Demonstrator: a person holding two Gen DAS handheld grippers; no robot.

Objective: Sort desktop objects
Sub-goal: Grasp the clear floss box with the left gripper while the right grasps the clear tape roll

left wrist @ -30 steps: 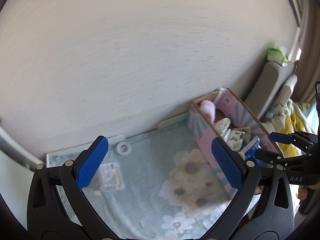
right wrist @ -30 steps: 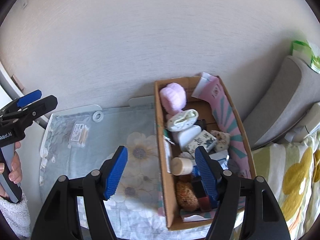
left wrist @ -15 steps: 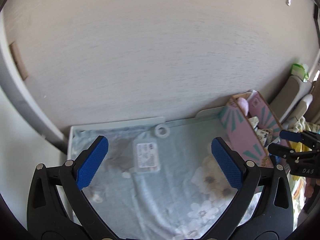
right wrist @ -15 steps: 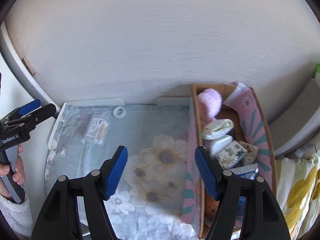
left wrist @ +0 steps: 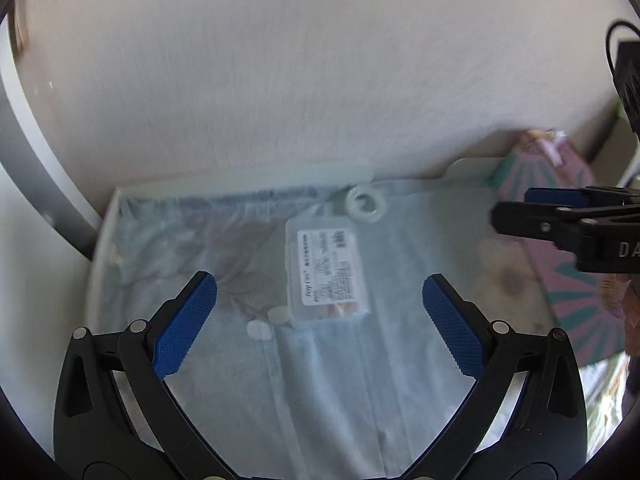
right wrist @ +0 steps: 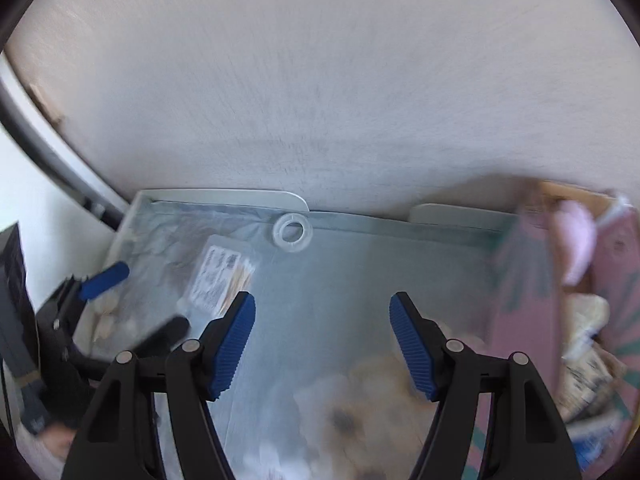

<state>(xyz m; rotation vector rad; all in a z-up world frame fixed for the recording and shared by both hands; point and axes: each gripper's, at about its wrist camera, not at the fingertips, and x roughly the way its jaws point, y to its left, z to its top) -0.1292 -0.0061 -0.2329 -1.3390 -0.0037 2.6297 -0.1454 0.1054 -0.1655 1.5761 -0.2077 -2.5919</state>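
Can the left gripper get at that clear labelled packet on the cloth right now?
Probably yes: the left gripper is open, empty, with the packet lying flat just ahead between its fingers, nothing over it.

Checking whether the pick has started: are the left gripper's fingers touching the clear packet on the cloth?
Apart. In the left wrist view the left gripper is open, its fingers well clear of the clear packet, with bare cloth showing between.

A packet (left wrist: 326, 270) lies on the cloth (left wrist: 360, 380), ring (left wrist: 366, 207) just behind (box (right wrist: 560, 320) at right).
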